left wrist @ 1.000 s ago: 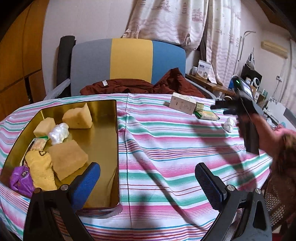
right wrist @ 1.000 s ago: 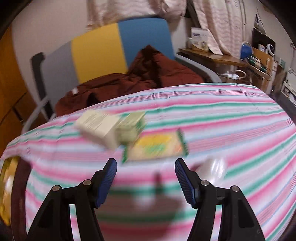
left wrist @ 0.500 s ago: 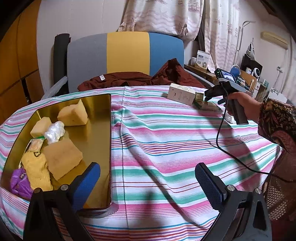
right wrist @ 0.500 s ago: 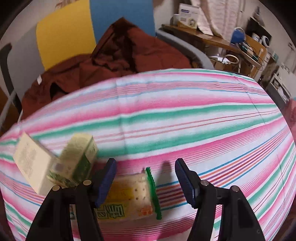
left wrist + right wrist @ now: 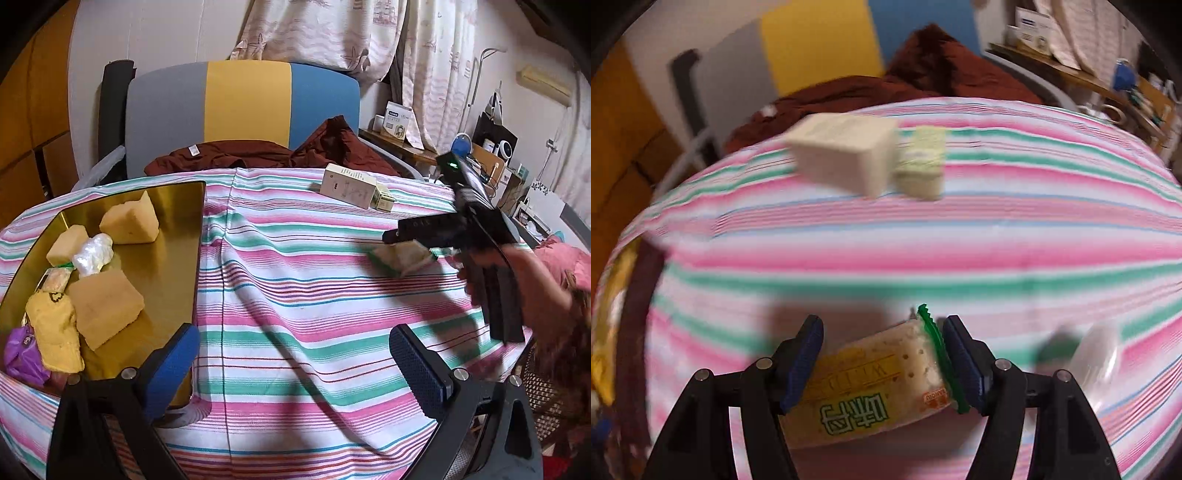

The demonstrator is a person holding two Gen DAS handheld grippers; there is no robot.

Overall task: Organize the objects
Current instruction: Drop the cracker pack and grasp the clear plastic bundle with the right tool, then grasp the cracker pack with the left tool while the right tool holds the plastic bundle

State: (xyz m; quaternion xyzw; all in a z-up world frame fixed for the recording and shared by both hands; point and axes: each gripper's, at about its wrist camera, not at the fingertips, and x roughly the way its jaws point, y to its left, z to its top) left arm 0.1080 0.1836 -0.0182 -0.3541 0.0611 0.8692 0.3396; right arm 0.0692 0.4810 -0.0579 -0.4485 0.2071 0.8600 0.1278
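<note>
A tablecloth (image 5: 295,295) striped in pink, green, white and thin blue covers the table. At nine o'clock, a mirror-gold metal tray (image 5: 166,266) holds tan-yellow foam blocks (image 5: 105,308), a crumpled purple wrapper (image 5: 20,350) and a white plastic bundle (image 5: 92,253). At twelve o'clock stands a chair back (image 5: 243,107) panelled grey, yellow and blue. A yellow, green-edged cracker packet (image 5: 875,387) lies between blue-padded black fingers (image 5: 805,358).

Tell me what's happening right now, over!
Right gripper fingers open around the cracker packet, not clamped. Left gripper open, empty, by the gold tray. Cream box farther back, nothing blocking.
</note>
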